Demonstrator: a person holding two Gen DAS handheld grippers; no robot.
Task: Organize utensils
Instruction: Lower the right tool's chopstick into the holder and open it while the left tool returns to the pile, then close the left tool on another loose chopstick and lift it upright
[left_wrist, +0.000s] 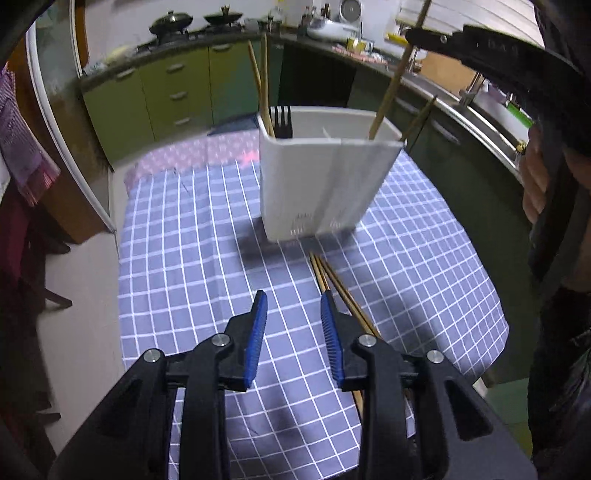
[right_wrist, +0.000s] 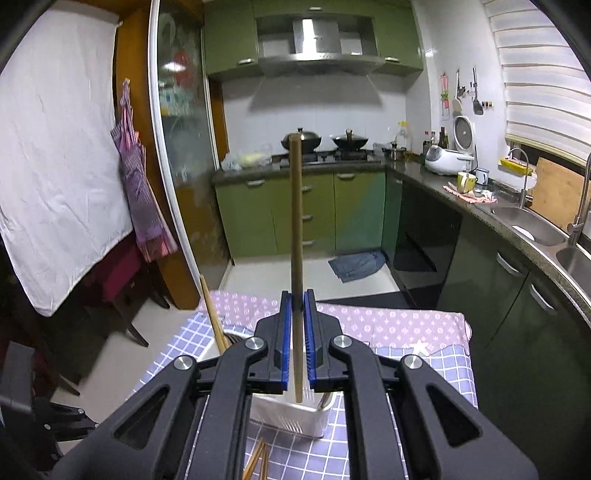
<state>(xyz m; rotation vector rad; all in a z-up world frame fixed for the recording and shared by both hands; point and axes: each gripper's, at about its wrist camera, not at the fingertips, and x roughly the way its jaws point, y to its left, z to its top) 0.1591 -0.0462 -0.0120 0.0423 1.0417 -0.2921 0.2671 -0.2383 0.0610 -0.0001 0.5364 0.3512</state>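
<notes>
L hand-held gripper (left_wrist: 293, 308): jaws apart w/ nothing between them, hanging over the checked cloth (left_wrist: 184, 266) on the counter. I see loose chopsticks (left_wrist: 332, 284) lying on the cloth just beside its right finger, running from the foot of the white utensil holder (left_wrist: 317, 184) back under the gripper.

R hand-held gripper (right_wrist: 297, 306): clamped on a single chopstick (right_wrist: 296, 206) (upright, pads pinching it low on the shaft). Its lower end sits over the holder's open top (right_wrist: 280, 413). In L wrist view that stick (left_wrist: 393, 79) slants down into the holder's right side; can't tell if the tip touches bottom.

Holder stands upright mid-cloth. Left compartment has two chopsticks (left_wrist: 260, 88) and a black fork (left_wrist: 282, 122), tines up. One more stick (left_wrist: 421, 118) leans at the right rear corner.
</notes>
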